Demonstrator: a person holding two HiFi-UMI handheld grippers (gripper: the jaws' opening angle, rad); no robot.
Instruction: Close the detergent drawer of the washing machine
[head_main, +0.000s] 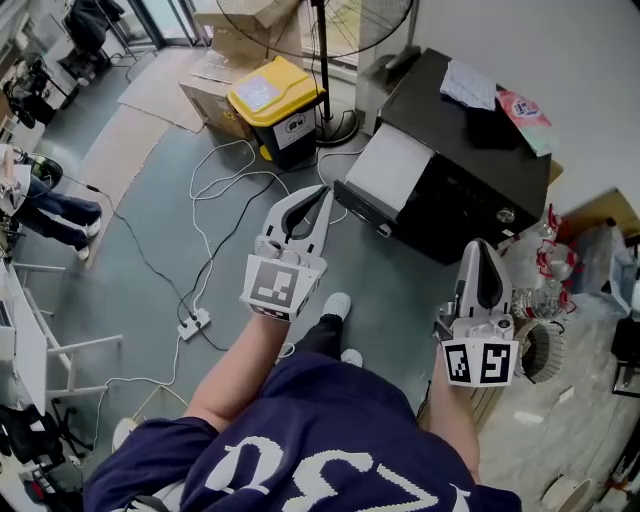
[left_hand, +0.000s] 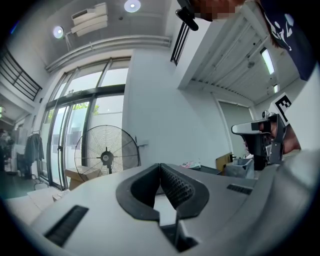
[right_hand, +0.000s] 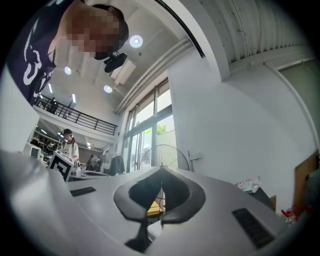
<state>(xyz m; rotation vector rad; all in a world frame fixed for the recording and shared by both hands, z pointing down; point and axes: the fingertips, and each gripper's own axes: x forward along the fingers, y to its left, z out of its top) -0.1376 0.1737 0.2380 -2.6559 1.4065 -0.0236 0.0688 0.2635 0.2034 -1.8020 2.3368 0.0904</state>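
Observation:
The black washing machine (head_main: 470, 165) stands ahead at the right, its white front (head_main: 392, 165) facing left. A dark drawer-like strip (head_main: 362, 207) juts out along the near edge of that front. My left gripper (head_main: 321, 193) hovers just left of this strip, apart from it, jaws shut and empty. My right gripper (head_main: 479, 246) floats in front of the machine's near side, also shut with nothing in it. In the left gripper view the closed pads (left_hand: 172, 185) point toward a white wall. The machine's black top (left_hand: 205, 170) shows beyond them.
A yellow-lidded bin (head_main: 275, 105), cardboard boxes (head_main: 215, 75) and a standing fan's base (head_main: 338, 126) lie beyond the left gripper. White cables and a power strip (head_main: 193, 323) trail over the grey floor. Bottles and clutter (head_main: 545, 270) crowd the right. Another person (head_main: 50, 210) is far left.

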